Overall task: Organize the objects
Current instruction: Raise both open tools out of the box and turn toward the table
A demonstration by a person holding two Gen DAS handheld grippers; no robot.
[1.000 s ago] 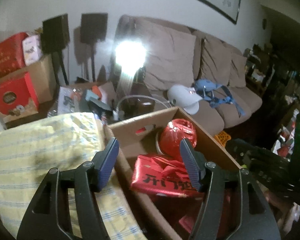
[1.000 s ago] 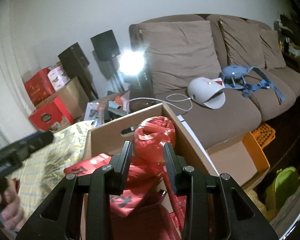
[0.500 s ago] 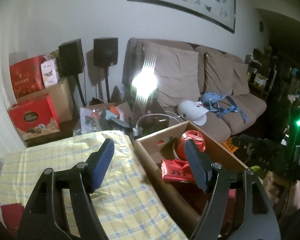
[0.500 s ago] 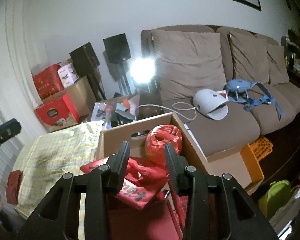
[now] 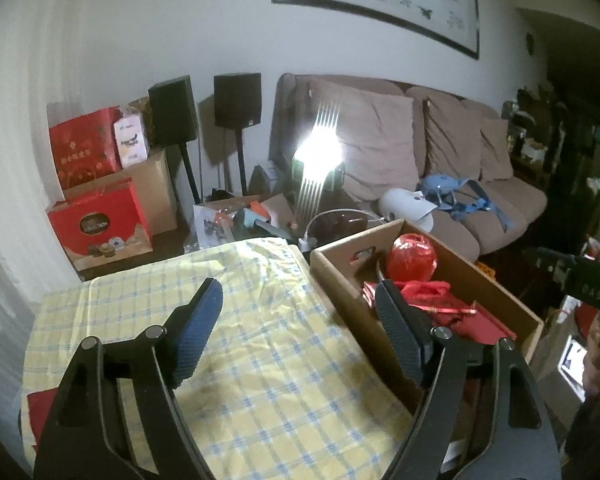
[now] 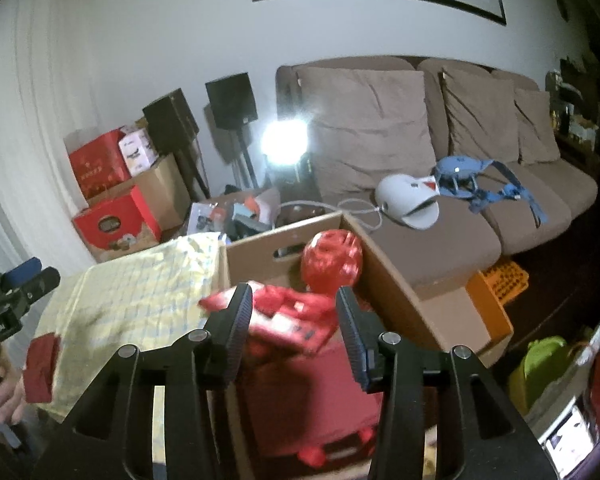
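Both grippers have pulled back and risen from the box since a second ago, so more of the room shows in each view, and the box contents have shrunk between the fingers.

From the left wrist: the left gripper (image 5: 298, 312) hangs over the yellow-and-blue checked cloth (image 5: 260, 360) with its jaws opening wide and nothing between them. Just beside the cloth stands the open brown cardboard box (image 5: 496, 292), holding a round red plastic-wrapped bundle (image 5: 412, 258) and flat red printed packets (image 5: 440, 304). A small dark red flat item (image 5: 40, 404) lies at the cloth's near left corner.

From the right wrist: the right gripper (image 6: 294, 320) is above the box (image 6: 400, 292), its jaws opening and empty; the red packets (image 6: 288, 320) are seen between the fingers but lie below them, blurred. The red bundle (image 6: 332, 264) sits against the box's far wall. The dark red item (image 6: 40, 364) overhangs the cloth's (image 6: 140, 300) edge.

I'd worry about that corner item: a careless reach or a dragged cloth could tip it off. The slick red packets look loosely heaped, so a shallow pinch might lift only a fold and spill the rest. The two grippers also work close together and could knock each other over the box.
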